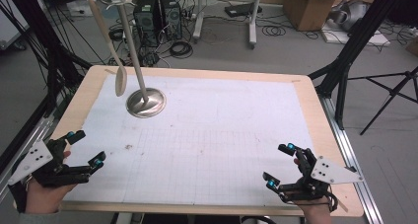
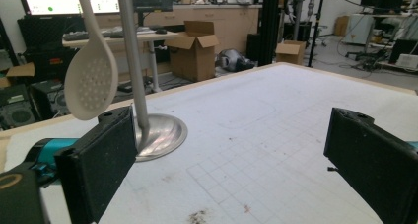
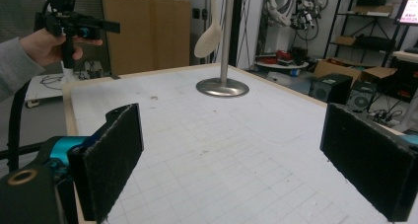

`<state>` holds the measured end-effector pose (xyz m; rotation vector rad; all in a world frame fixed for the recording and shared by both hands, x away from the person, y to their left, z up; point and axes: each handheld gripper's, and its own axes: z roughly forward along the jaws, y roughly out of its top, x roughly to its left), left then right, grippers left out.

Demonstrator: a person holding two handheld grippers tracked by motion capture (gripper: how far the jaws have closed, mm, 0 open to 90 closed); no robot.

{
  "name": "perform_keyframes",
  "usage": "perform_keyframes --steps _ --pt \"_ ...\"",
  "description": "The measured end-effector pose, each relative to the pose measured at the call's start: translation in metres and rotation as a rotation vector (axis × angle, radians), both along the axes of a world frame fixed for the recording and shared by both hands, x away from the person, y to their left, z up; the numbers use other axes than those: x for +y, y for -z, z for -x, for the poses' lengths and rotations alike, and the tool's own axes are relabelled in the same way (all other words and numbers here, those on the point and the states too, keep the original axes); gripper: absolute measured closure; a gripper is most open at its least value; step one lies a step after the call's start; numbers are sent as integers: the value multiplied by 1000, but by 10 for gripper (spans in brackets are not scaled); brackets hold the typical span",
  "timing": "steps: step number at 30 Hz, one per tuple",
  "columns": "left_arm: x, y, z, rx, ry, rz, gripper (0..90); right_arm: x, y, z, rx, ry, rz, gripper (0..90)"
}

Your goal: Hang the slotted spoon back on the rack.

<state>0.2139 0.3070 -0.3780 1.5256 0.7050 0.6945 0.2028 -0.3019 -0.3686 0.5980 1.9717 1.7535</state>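
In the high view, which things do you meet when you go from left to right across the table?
Left claw → slotted spoon → round metal base of the stand → right claw.

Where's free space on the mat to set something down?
Most of the mat is bare: the whole stretch between the left gripper and right gripper, and the far right half. Crowded only at far left, around the stand base with the slotted spoon hanging beside it.
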Motion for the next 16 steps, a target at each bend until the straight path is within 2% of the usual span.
perform_keyframes --steps 8,16 --pt "0 5 7 -7 -8 -11 63 4 2 0 14 -10 5 81" --pt "10 18 11 34 -45 -15 63 5 5 -2 18 -8 -5 81"
